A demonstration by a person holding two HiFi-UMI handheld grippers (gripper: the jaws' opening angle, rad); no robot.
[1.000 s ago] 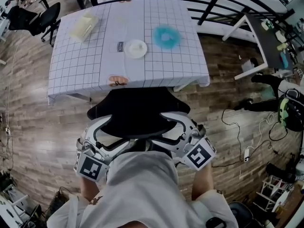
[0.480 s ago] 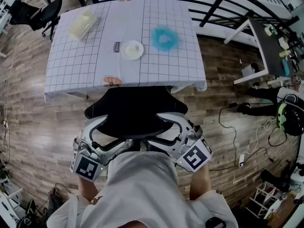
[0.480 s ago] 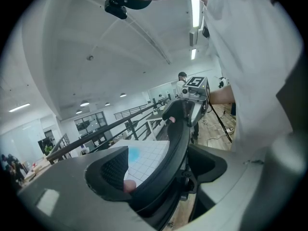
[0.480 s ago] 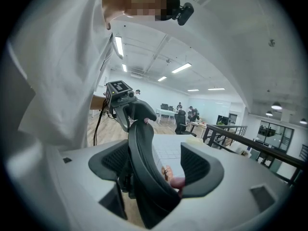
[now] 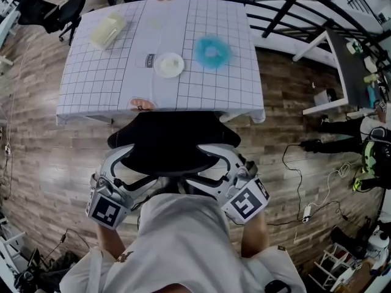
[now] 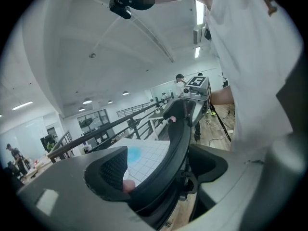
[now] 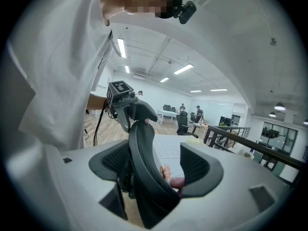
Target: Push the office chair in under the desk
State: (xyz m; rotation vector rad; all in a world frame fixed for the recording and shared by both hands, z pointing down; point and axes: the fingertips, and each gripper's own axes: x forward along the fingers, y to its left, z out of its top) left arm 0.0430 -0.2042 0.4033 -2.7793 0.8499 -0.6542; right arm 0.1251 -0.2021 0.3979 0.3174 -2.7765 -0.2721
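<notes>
The black office chair (image 5: 171,140) stands at the desk (image 5: 116,84), which wears a white checked cloth; the seat's front lies just under the cloth's near edge. My left gripper (image 5: 135,171) (image 6: 161,170) is open and straddles the left part of the backrest's top rim (image 6: 180,129). My right gripper (image 5: 211,166) (image 7: 156,165) is open too, astride the rim's right part (image 7: 142,148). In both gripper views the rim lies against one jaw, with a gap to the other. On the desk lie a white plate (image 5: 168,65), a blue fluffy thing (image 5: 212,50) and a pale box (image 5: 107,30).
A second black chair (image 5: 58,11) stands at the far left. A white side table (image 5: 342,60) and cables (image 5: 305,157) on the wood floor lie to the right. A dark railing (image 5: 269,8) runs behind the desk. The person's white shirt fills the bottom of the head view.
The chair has slid a little further under the cloth's edge. Both grippers stay astride the backrest rim and have shifted slightly left with it.
</notes>
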